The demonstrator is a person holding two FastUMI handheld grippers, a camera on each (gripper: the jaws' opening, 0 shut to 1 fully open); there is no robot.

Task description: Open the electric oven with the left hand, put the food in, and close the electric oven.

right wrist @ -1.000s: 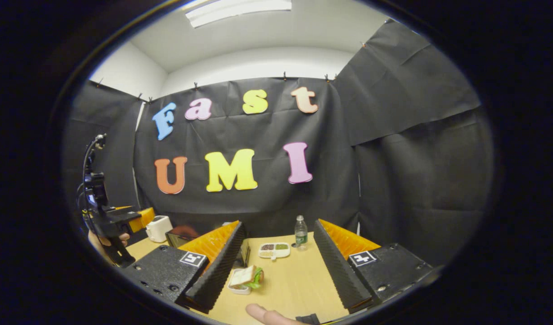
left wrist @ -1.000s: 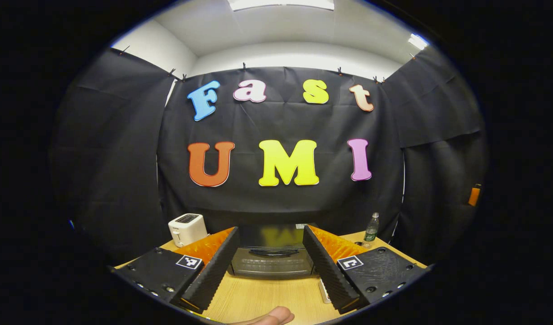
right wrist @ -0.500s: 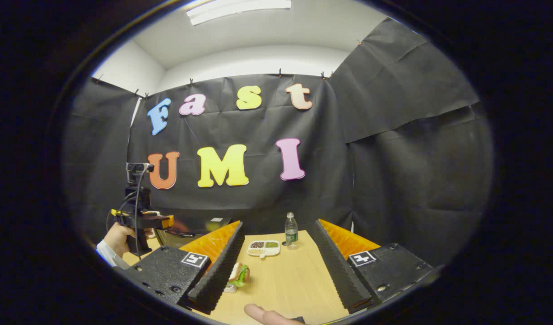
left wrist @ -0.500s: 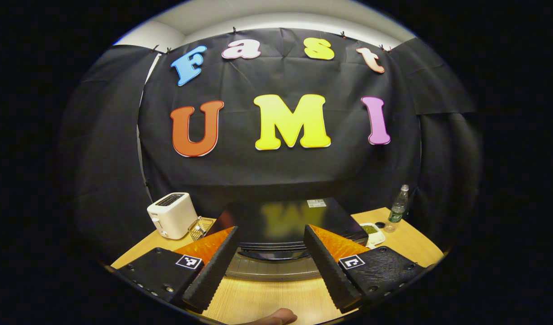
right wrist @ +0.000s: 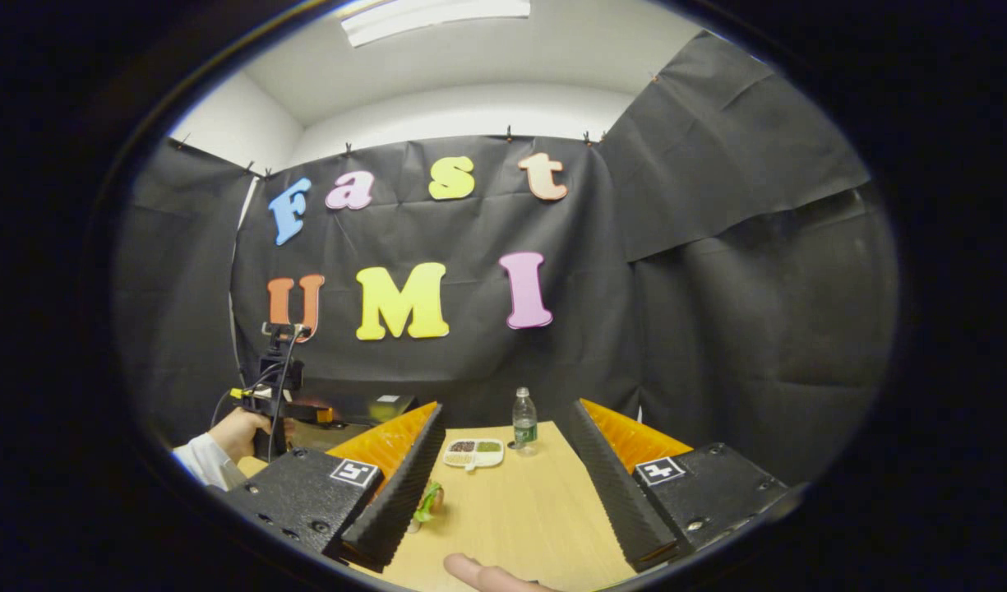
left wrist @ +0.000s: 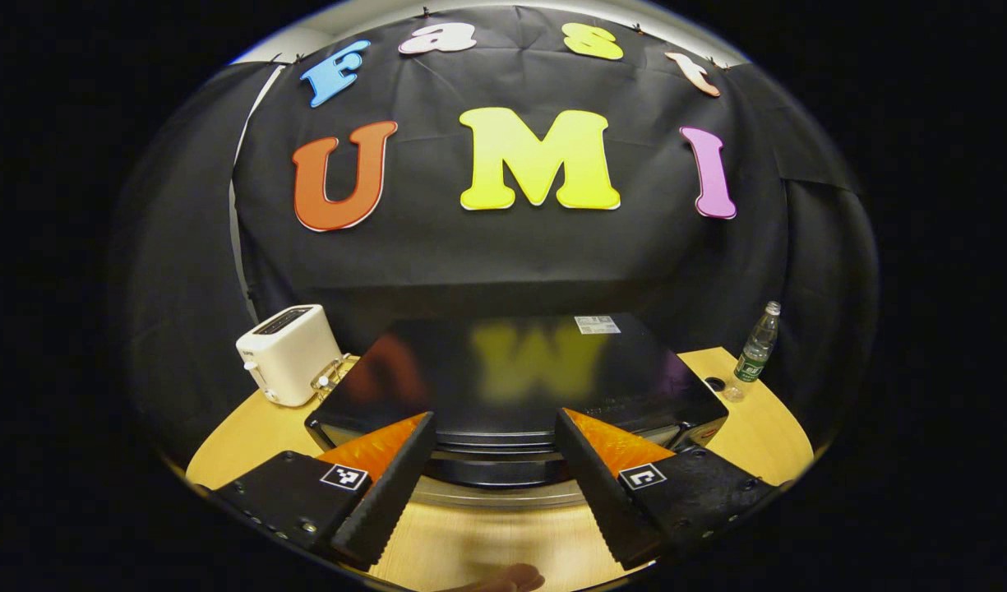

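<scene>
I can't read the small white label (left wrist: 597,324) on the electric oven (left wrist: 511,370); the oven lies wide across the table (left wrist: 487,543), front toward me; my left gripper (left wrist: 493,460) is spread at its front edge; my right gripper (right wrist: 503,485) is spread over bare wood, the food (right wrist: 429,499) beside its left finger.

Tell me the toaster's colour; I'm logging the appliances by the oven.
The toaster is white, clearest in the left gripper view.
</scene>
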